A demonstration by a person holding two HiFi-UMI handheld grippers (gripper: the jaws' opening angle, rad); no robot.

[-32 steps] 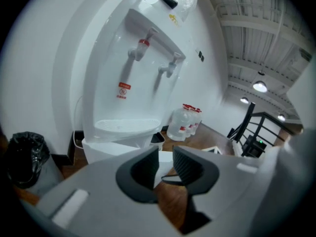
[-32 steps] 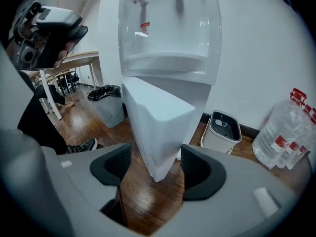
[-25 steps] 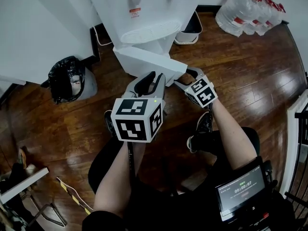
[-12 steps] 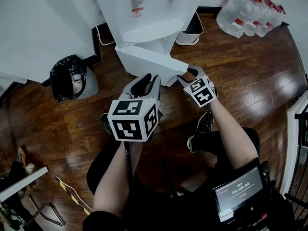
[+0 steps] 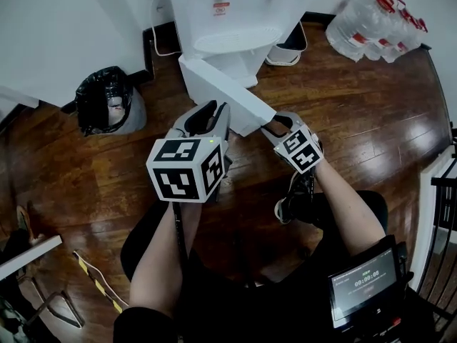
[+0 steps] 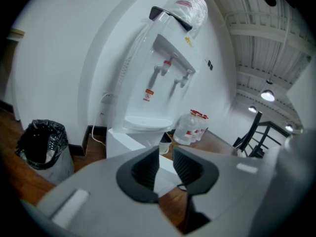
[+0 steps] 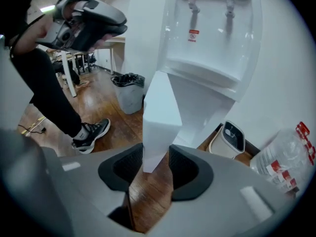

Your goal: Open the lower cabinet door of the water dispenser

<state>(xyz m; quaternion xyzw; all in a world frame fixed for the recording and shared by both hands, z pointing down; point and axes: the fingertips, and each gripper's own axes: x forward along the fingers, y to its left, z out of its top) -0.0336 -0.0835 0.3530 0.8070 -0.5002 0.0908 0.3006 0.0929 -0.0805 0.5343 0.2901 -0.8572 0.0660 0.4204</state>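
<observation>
The white water dispenser (image 5: 228,20) stands against the wall. Its lower cabinet door (image 5: 228,91) is swung out towards me. My right gripper (image 5: 275,123) is at the door's free end. In the right gripper view the door's (image 7: 160,112) lower corner sits between the pads of that gripper (image 7: 155,164); the jaws are closing and both pads touch the door. My left gripper (image 5: 212,109) hovers in front of the door's face with its jaws part open. Nothing is between the jaws of the left gripper (image 6: 165,164); the door (image 6: 126,142) lies beyond them.
A bin with a black bag (image 5: 107,109) stands left of the dispenser. A small white bin (image 5: 289,45) and several water bottles (image 5: 375,20) are to its right. My shoe (image 5: 289,206) is on the wood floor below the right gripper. A black railing (image 5: 446,191) runs along the right edge.
The door has swung further out from the dispenser, with the right gripper at its end. The right jaws have narrowed onto the door. The left gripper has drifted left.
</observation>
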